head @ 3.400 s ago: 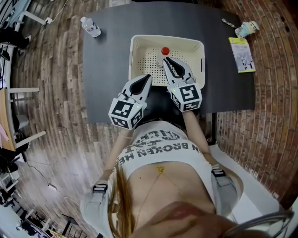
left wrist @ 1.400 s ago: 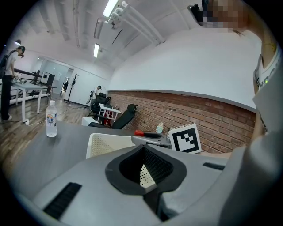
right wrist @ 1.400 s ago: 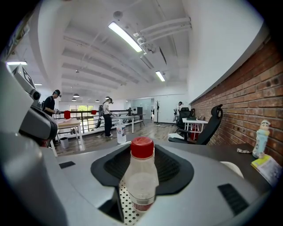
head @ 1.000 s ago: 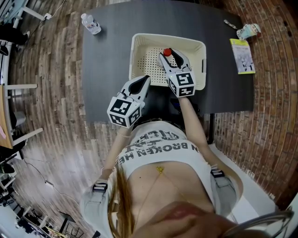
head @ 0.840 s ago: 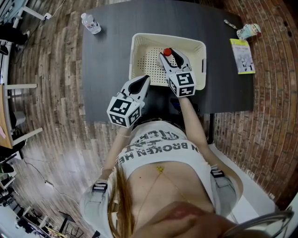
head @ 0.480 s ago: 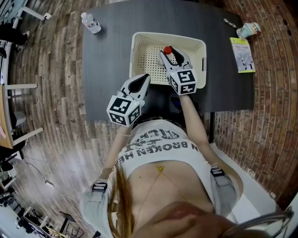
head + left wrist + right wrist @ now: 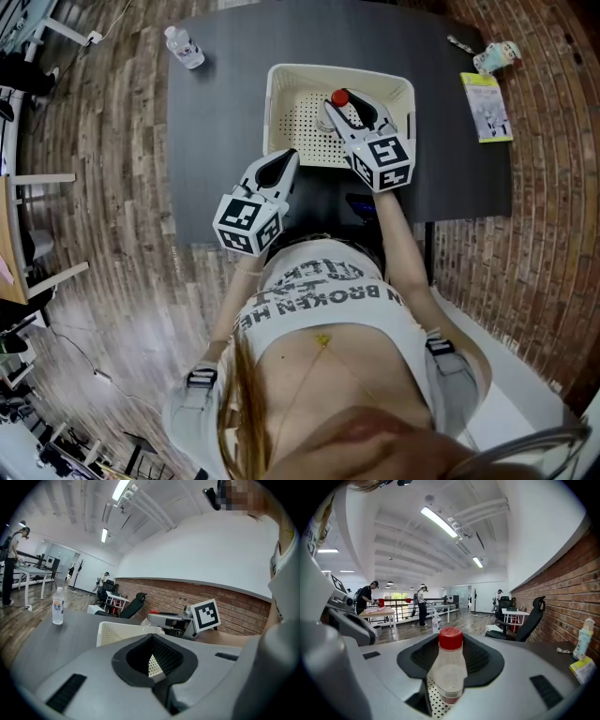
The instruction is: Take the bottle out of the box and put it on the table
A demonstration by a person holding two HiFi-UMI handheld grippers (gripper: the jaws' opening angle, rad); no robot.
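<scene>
The right gripper (image 7: 349, 111), in the upper middle of the head view, is clasping the bottle (image 7: 450, 672) around its clear body, below the red cap. Its jaws have just been closing on it, likely to firm the hold before the bottle is carried off. The bottle is standing upright between the jaws, over the dotted floor of the white box (image 7: 281, 94), so it is not yet out. The left gripper (image 7: 284, 166) is hanging clenched and empty by the box's lower left corner, probably keeping out of the way. The dark table (image 7: 216, 141) is offering room left of the box; another bottle (image 7: 181, 47) is standing at its upper left.
</scene>
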